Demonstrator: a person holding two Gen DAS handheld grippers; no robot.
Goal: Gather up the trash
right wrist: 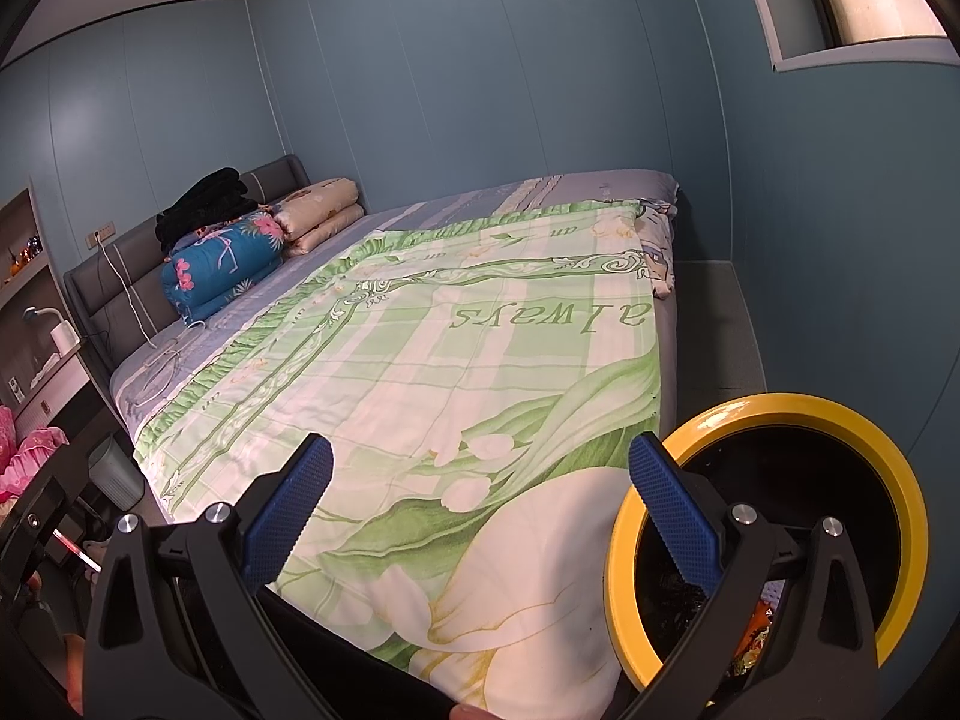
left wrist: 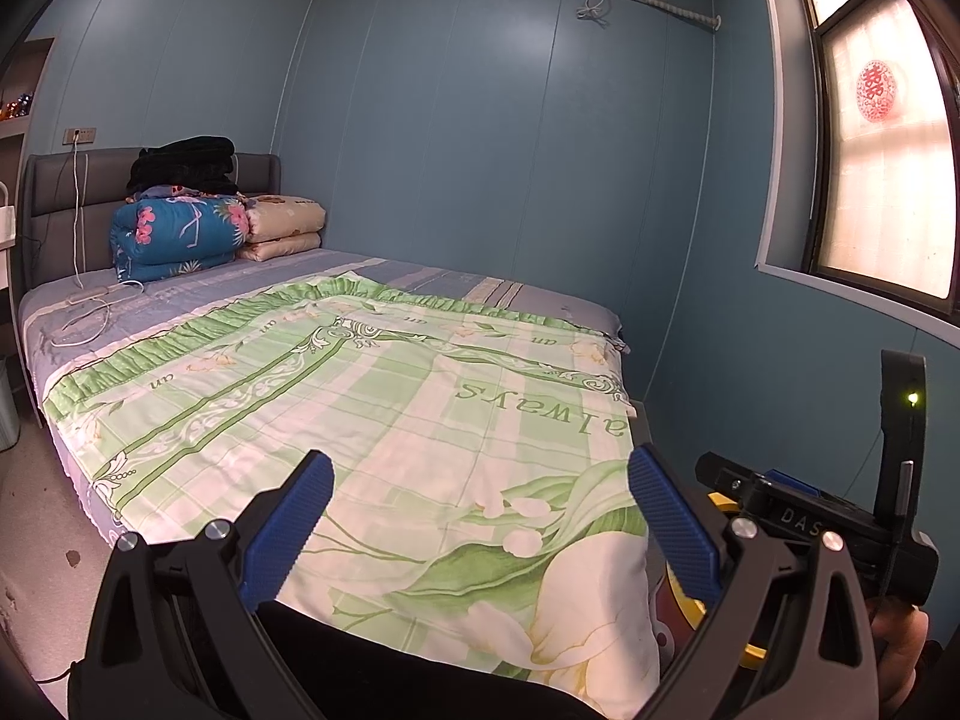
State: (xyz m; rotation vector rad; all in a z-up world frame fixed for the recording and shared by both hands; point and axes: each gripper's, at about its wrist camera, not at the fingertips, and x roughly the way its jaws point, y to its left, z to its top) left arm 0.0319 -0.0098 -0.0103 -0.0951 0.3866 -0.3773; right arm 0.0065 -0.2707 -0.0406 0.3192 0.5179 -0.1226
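**Bedroom, foot of bed: both grippers empty, bin at right, no loose trash in sight**

Left wrist view
- Left gripper (left wrist: 480,516): jaws spread wide, nothing between the blue pads; held level over the foot of the bed, apparently to survey it.
- Bed (left wrist: 180,306) with green-and-white floral quilt (left wrist: 372,420): fills the span between and beyond the jaws. Quilt lies flat; no wrapper or scrap shows on it.
- Folded bedding stack (left wrist: 180,222): far ahead of the left jaw, against the headboard; white charging cable (left wrist: 90,312) trails on the sheet just beside it.
- Right gripper (left wrist: 840,516): seen side-on just outside the right jaw; its jaws are not visible here.
- Yellow-rimmed trash bin (left wrist: 720,501): only slivers show behind the right jaw.

Right wrist view
- Right gripper (right wrist: 480,516): jaws wide apart, holding nothing.
- Yellow-rimmed trash bin (right wrist: 774,408): around and behind the right jaw, beside the bed's foot corner; black liner, colourful wrappers visible low inside. Likely stationed there to receive collected items.
- Grey ribbed wastebasket (right wrist: 114,474): on the floor well outside the left jaw.
- Quilt: again bare of litter between the jaws.

Judgement: searching stage; trash outside the bin is not yet located.
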